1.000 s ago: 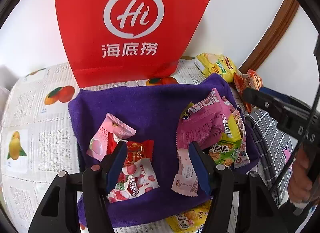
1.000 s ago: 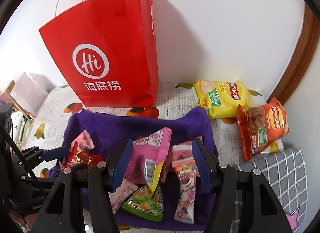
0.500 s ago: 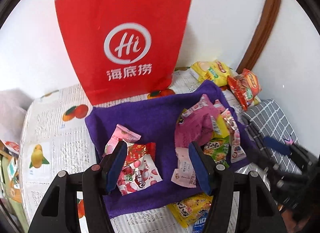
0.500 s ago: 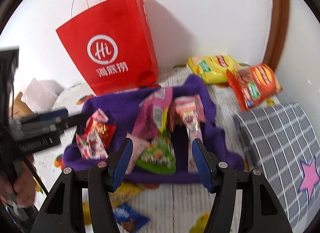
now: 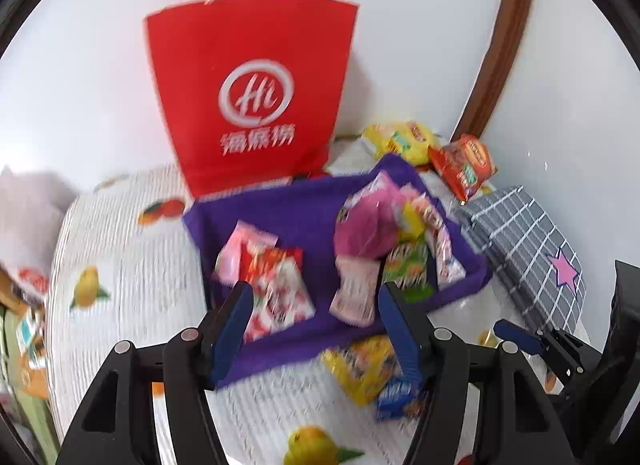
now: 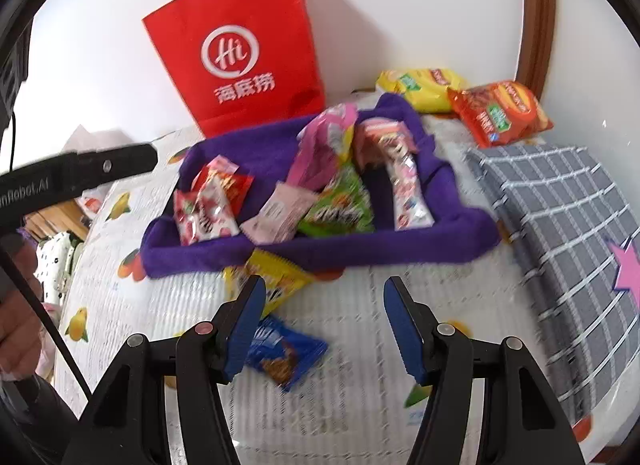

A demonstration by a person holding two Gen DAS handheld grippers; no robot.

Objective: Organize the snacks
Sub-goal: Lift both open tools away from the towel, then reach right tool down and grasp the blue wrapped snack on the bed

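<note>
Both my left gripper [image 5: 314, 311] and right gripper [image 6: 324, 307] hung spread and empty. Sorted snacks lay on the purple towel [image 6: 248, 153]; the blue packet [image 6: 286, 353] just before it needed collecting next.

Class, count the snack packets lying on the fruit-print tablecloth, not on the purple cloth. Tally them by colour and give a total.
Yellow: 2, the yellow crisp bag by the wall and the yellow packet at the purple cloth's near edge
Orange-red: 1, the orange-red crisp bag
Blue: 1, the blue packet
Total: 4
</note>
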